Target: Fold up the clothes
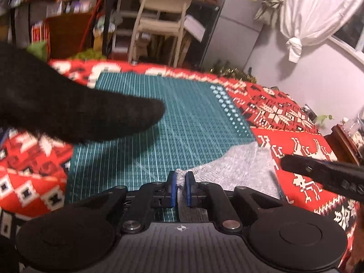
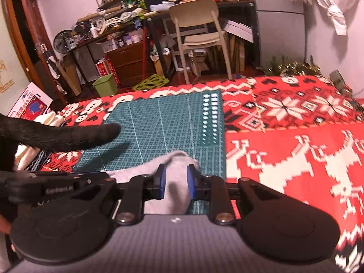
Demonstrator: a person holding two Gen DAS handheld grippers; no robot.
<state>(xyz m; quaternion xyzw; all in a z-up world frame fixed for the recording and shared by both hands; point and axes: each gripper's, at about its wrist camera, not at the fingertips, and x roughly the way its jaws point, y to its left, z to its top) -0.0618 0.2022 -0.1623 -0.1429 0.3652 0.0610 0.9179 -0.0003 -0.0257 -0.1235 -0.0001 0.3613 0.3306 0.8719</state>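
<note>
Two wrist views show me one grey garment on a green cutting mat.

Left wrist view: my left gripper (image 1: pixel 180 182) has its blue pads (image 1: pixel 173 187) drawn close together, clenched on a bunched edge of the grey garment (image 1: pixel 236 166). From the jaws the cloth spreads forward and to the right, lying flat on the green cutting mat (image 1: pixel 173 118) and reaching its right edge. The mat rests on a red patterned blanket (image 1: pixel 295 136) that surrounds it on every side I can see. Ahead and to the left of the jaws, a black fuzzy sock-like shape (image 1: pixel 75 109) hangs over the mat, blurred; I cannot tell whether it touches. At the far right, level with the jaws, a black arm of the other tool (image 1: pixel 323 173) pokes in.

Right wrist view: my right gripper (image 2: pixel 175 182) holds a thick fold of the grey garment (image 2: pixel 176 182) between its blue pads (image 2: pixel 162 182), which sit wider apart, filled by cloth. More grey fabric trails left of the jaws. The mat (image 2: pixel 159 125) lies ahead, the blanket (image 2: pixel 295 159) to the right. The black shape (image 2: pixel 63 136) reaches in from the left, ahead of the jaws. A pale chair (image 2: pixel 198 25) stands beyond the blanket.
</note>
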